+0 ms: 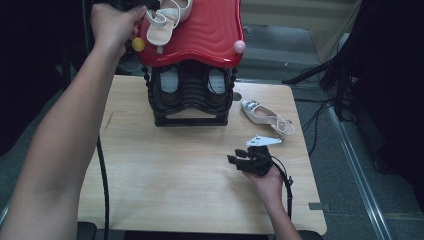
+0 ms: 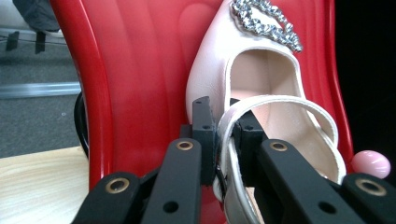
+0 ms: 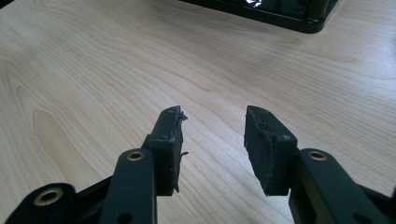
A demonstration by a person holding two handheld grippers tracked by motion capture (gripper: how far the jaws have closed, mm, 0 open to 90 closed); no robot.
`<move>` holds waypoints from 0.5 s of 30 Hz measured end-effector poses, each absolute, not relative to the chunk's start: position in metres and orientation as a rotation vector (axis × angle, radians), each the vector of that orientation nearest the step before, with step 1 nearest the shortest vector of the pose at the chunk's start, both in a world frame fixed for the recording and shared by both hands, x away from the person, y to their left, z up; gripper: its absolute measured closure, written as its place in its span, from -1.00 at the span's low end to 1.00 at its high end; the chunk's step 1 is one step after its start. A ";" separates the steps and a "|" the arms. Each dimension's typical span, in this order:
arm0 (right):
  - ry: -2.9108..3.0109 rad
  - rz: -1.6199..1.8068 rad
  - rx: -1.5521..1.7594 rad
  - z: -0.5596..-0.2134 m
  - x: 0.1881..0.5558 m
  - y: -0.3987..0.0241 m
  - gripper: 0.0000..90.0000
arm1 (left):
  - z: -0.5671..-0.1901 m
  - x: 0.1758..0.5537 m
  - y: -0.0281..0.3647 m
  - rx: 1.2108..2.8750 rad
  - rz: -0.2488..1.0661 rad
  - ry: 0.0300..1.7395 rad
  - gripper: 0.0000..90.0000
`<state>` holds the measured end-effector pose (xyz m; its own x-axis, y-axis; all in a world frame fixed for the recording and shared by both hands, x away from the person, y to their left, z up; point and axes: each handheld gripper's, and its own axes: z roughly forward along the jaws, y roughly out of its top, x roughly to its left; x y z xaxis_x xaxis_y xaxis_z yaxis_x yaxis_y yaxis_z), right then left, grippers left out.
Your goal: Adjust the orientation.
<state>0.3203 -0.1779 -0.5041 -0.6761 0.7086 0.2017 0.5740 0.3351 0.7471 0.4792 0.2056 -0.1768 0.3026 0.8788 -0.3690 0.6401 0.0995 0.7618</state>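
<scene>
- My left gripper (image 2: 223, 140) is up at the far left of the bench, at the red top (image 1: 210, 30) of the shoe rack (image 1: 190, 95); its jaws are clenched on the thin heel strap of a pale pink shoe (image 2: 261, 107).
- That shoe lies on the red top, near its left edge, with the sparkly buckle at its toe pointing away from my jaws.
- A yellow knob (image 1: 138, 44) sits at the top's left corner, just beside my left hand (image 1: 112, 22); a pink knob (image 1: 239, 46) sits at the right corner.
- The black lower part of the rack stands on the wooden bench (image 1: 165, 180).
- The second pale shoe (image 1: 265, 117) lies on the bench right of the rack.
- My right gripper (image 1: 240, 156) rests low over the bench, near that shoe; its jaws are released, with bare wood between them.
</scene>
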 end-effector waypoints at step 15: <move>2.437 1.246 1.184 -0.505 0.320 -0.177 0.29 | -0.186 0.473 0.205 1.629 0.340 1.396 0.72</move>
<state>0.3200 -0.1771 -0.5050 -0.6742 0.7110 0.1998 0.5784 0.3400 0.7415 0.4731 0.2052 -0.1862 0.3149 0.8838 -0.3459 0.6253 0.0810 0.7762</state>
